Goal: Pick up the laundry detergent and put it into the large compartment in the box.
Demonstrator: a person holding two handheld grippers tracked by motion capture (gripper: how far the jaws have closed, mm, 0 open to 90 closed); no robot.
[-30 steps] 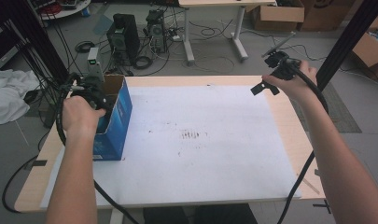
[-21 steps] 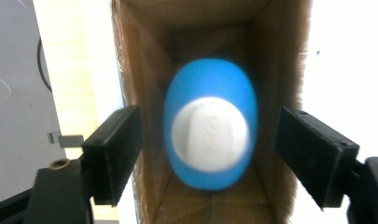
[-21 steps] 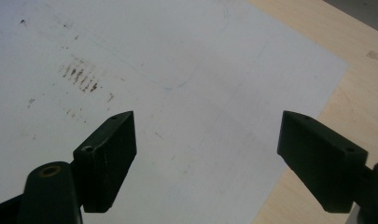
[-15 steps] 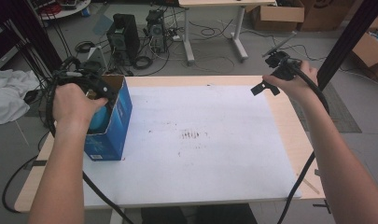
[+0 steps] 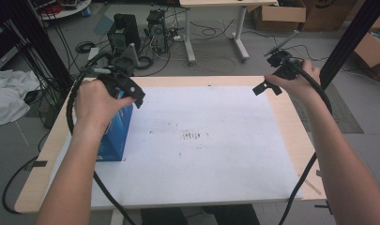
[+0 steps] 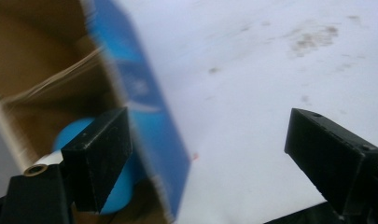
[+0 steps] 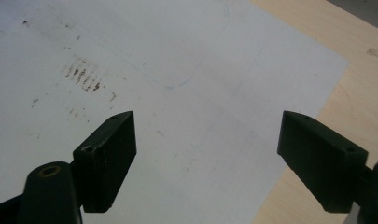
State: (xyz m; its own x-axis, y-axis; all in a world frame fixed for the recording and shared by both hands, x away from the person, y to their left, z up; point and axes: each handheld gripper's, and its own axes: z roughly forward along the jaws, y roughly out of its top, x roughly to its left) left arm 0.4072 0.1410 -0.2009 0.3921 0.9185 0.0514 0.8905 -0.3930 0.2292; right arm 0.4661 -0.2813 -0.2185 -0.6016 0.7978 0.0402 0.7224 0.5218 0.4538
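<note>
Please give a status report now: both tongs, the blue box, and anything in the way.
Left tongs just opened, nothing between them, above blue box. Blue ball lies inside box. Right tongs open, empty, over white sheet. Nothing in the way.

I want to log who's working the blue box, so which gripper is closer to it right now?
Left. The left gripper hangs just above the blue box at the table's left edge, fingers open and empty. The right gripper hovers over the far right corner, well away from it.

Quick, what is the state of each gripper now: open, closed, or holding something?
Left gripper: open, jaws have just been opening, nothing between them, beside the blue box.
Right gripper: open, holding nothing, over the white sheet.
</note>
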